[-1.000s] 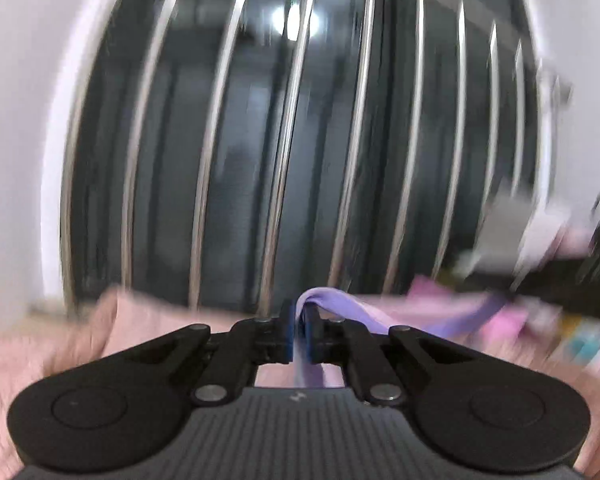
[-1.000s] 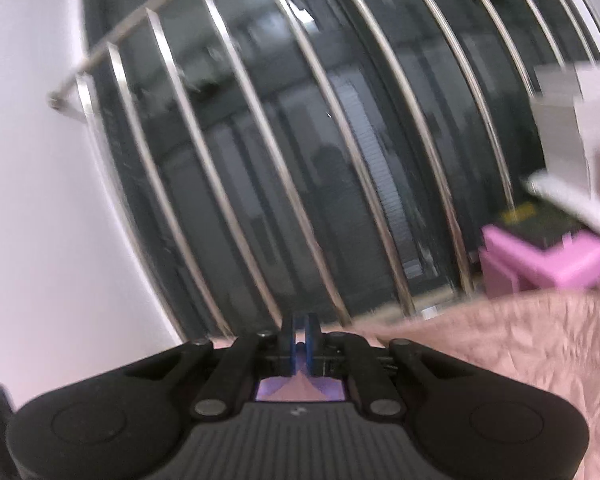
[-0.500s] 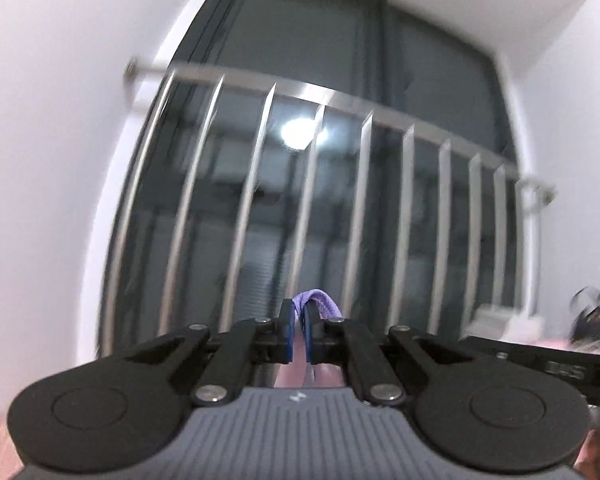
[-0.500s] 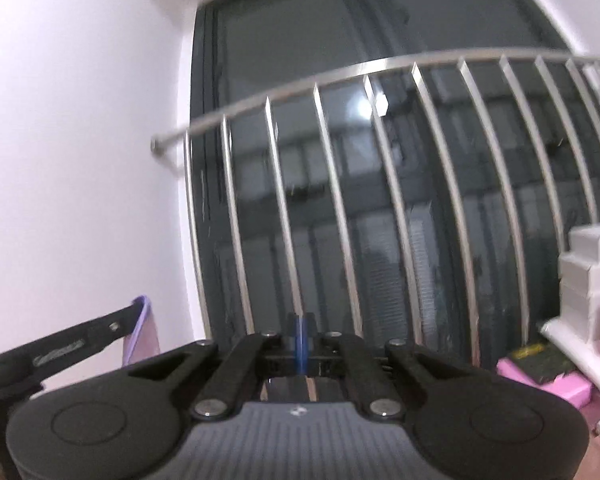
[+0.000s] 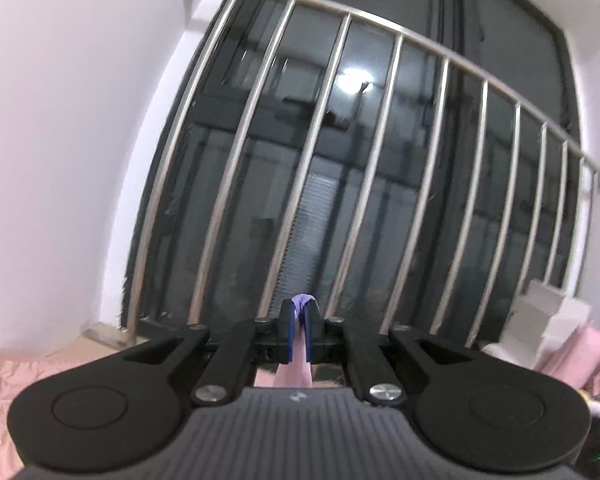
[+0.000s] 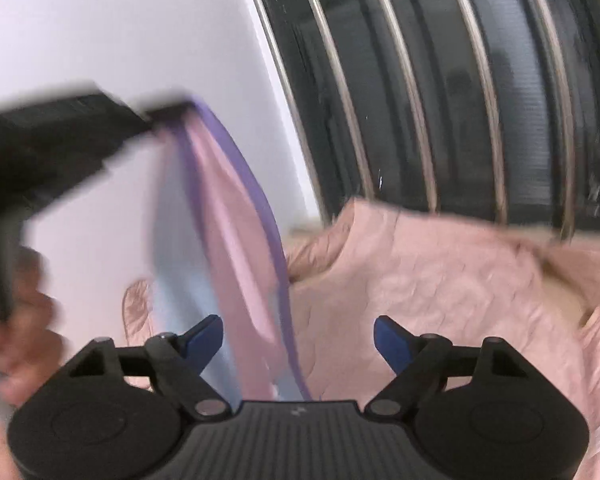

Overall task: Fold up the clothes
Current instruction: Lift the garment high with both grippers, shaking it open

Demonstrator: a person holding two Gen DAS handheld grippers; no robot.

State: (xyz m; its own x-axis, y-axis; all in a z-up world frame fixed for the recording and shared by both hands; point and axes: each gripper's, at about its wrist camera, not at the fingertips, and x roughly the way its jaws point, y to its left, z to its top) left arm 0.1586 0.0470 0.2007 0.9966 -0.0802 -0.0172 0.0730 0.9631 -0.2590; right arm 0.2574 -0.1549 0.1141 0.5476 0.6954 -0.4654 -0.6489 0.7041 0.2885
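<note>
Nearest in the right wrist view, the right claw (image 6: 298, 338) stands with its blue pads wide apart and nothing between them. The garment (image 6: 228, 216), pink with a purple trim, hangs just to the left of that gap: its lower part drops past the left pad and out of sight below the claw body, so the cloth is beside the opening, not in it. Its long axis runs steeply, from the lower middle of the view up and leftward to the left claw (image 6: 156, 118), which is blurred there and holds the cloth at its top end.

In the left wrist view the left claw (image 5: 299, 330) is pressed together on a small tuft of that purple trim, and the pink cloth falls straight down from the pinch.

So the garment is held aloft by one end only, above the bed (image 6: 440, 280), whose pink quilted cover lies rumpled out to its far edge below the window railing (image 6: 412, 92). A hand (image 6: 16, 320) shows at the left edge of the right view, smeared by motion.

My reading is that the right claw is the one free to take a second hold, and that hold lies a little to its left, on the hanging edge. How far the folding has got cannot be told from this.
</note>
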